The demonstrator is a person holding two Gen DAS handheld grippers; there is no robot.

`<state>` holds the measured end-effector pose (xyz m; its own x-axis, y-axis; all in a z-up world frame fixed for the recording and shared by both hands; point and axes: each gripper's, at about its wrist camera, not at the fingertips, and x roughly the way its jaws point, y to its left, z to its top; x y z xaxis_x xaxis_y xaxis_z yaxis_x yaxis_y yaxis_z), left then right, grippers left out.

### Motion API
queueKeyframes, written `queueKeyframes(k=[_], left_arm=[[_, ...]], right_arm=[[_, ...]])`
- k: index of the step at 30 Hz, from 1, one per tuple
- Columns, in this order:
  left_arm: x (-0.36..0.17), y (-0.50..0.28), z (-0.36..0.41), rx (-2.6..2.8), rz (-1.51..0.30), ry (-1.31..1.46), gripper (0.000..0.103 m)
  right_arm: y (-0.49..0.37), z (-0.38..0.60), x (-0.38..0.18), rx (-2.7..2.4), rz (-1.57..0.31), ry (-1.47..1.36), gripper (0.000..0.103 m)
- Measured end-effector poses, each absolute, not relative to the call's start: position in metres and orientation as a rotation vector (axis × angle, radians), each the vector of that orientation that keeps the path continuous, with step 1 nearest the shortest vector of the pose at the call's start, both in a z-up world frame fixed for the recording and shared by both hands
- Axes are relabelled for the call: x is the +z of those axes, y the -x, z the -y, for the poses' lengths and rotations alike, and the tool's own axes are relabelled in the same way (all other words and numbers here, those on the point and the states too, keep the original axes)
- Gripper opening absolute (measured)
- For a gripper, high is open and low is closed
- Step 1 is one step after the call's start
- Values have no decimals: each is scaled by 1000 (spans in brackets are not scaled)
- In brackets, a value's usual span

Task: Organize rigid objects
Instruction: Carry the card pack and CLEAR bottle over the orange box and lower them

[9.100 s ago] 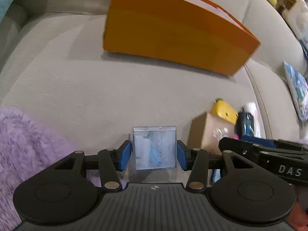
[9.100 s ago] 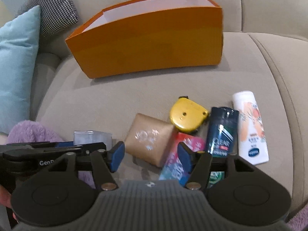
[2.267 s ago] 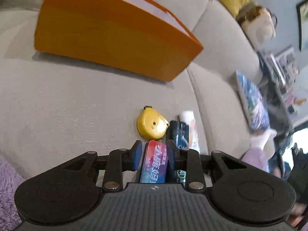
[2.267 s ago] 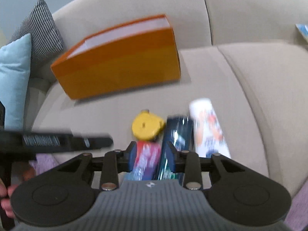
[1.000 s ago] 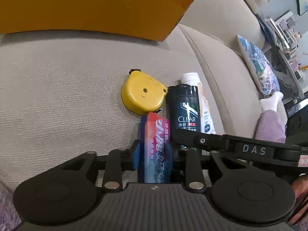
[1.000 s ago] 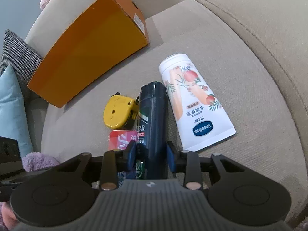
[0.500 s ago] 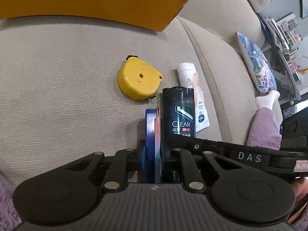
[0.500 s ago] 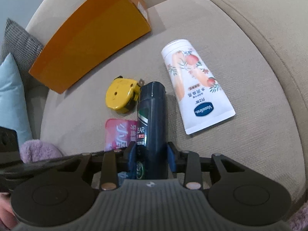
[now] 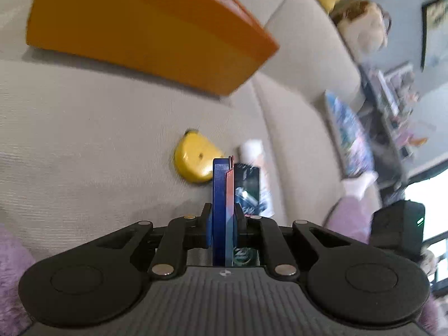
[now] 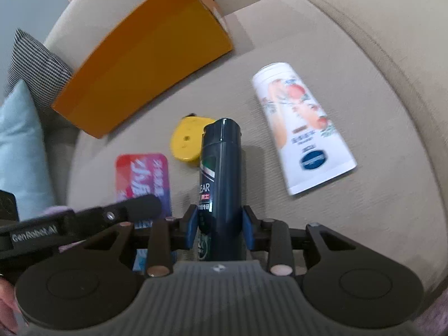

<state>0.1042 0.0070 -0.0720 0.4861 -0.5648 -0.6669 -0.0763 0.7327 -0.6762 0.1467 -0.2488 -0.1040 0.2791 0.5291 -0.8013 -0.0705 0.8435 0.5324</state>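
Note:
My left gripper [image 9: 224, 215] is shut on a thin red-and-blue pack [image 9: 222, 184], held on edge above the beige sofa seat [image 9: 84, 128]. In the right wrist view the same pack [image 10: 142, 179] hangs flat-faced in the left gripper's black finger [image 10: 131, 205]. My right gripper [image 10: 219, 224] is shut on a dark shampoo bottle [image 10: 221, 151], and its jaws are closing tighter on the bottle's lower body. A yellow tape measure [image 10: 186, 140] and a white tube [image 10: 302, 128] lie on the seat beyond. The tape measure [image 9: 196, 162] sits just past the pack.
An orange open box [image 10: 145, 53] stands at the back of the seat, also seen as the orange box [image 9: 140, 28]. A teal pillow [image 10: 19, 145] and a checked pillow [image 10: 30, 58] are on the left. Purple fluffy fabric [image 9: 11, 266] lies near the front. A patterned cushion [image 9: 350, 128] is on the right.
The left jaws have shut on the pack, which turned from flat onto its edge and came up off the seat. The right gripper has lifted the bottle slightly.

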Motion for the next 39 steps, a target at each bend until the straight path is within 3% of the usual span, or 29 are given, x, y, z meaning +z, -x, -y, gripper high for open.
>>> queueKeyframes(k=[6,18,23,30,39], left_arm=[[-20,-111,-48,-335,-917,785,14],[83,-204,-116,-236,-835,595,15],[62,-257,-131,-167,-925,529,15],[-13,-310,-117,-29,-1227,400,14],[-66,-344,-94,25,-1433,281,14]], right_arm=[[-157,230,-39,511,-1123,-397,34],[-252,180,67,656,-915,-314,34],[-310,154,64,664,-871,-283,34],[-362,105,-8,621,-1054,-193,34],[-386,97,-59,654,-1165,-194,34]])
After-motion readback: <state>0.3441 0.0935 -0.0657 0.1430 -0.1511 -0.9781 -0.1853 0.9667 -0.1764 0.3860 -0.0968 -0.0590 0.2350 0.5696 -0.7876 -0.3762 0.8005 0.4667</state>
